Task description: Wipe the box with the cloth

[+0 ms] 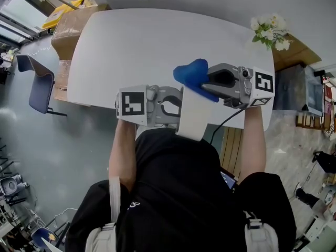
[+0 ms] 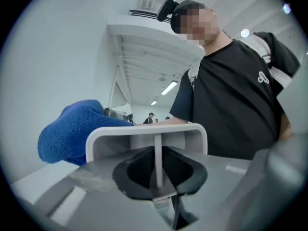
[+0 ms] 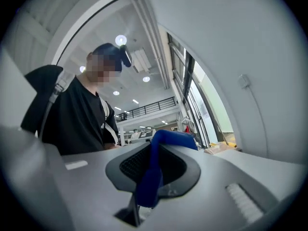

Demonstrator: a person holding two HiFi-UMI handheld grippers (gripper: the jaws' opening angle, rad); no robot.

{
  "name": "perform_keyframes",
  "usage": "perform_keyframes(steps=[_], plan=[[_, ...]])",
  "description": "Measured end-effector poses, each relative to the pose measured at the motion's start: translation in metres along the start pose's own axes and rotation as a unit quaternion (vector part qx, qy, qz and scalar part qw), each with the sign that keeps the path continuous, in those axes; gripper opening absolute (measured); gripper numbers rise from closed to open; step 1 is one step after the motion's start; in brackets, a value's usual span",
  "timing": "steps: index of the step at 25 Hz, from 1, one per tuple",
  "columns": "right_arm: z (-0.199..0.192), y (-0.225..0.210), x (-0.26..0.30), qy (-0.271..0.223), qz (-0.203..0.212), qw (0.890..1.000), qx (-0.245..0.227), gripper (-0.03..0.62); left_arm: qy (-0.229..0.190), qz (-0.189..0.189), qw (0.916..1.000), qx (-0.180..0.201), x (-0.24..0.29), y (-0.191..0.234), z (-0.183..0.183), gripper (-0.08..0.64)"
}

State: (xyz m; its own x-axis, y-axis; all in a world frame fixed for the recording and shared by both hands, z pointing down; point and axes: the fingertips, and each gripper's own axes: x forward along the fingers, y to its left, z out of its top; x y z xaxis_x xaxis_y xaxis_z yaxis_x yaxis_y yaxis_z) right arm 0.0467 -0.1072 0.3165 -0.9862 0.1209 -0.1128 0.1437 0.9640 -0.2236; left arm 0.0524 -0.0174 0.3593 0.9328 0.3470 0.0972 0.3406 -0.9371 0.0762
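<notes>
The left tongs (image 1: 173, 107) are clamping, partly closed, on a thin rib of the white rectangular plastic box (image 1: 193, 114); the right tongs (image 1: 209, 84) are pinching the bunched blue cloth (image 1: 190, 73) tight, right at the box's far end; its long axis is running crosswise between both tongs.

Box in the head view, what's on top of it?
The blue cloth, pinched in the right tool, covers the far end of the box; that end is hidden.
</notes>
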Motion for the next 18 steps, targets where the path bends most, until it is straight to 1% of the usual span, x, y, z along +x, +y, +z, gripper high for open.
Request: perform_keyframes(steps=[3,6,8,11,14,16,18], plan=[[-0.005,-0.002,-0.004,-0.02,0.008,1.0,0.017,0.048,-0.018,-0.008,0.9997,0.011,-0.005,-0.004,0.01,0.054],[-0.015,-0.005,-0.005,-0.016,0.0,1.0,0.025,0.048,-0.043,0.001,0.9991,0.003,-0.014,-0.004,0.022,0.054],[-0.019,-0.006,-0.006,-0.023,-0.005,0.999,0.032,0.048,-0.06,0.005,0.9982,0.002,-0.019,-0.003,0.029,0.054],[-0.022,-0.007,-0.008,-0.045,-0.003,0.998,0.05,0.048,-0.079,0.005,0.9968,0.01,-0.024,-0.003,0.039,0.054],[-0.023,-0.006,-0.011,-0.082,0.004,0.994,0.067,0.046,-0.098,0.006,0.9949,0.022,-0.028,-0.003,0.048,0.054],[-0.026,-0.004,-0.011,-0.092,0.004,0.993,0.073,0.046,-0.117,0.014,0.9927,0.028,-0.032,-0.001,0.056,0.054],[-0.031,-0.001,-0.009,-0.091,0.003,0.993,0.075,0.046,-0.131,0.031,0.9903,0.035,-0.037,0.003,0.063,0.054]])
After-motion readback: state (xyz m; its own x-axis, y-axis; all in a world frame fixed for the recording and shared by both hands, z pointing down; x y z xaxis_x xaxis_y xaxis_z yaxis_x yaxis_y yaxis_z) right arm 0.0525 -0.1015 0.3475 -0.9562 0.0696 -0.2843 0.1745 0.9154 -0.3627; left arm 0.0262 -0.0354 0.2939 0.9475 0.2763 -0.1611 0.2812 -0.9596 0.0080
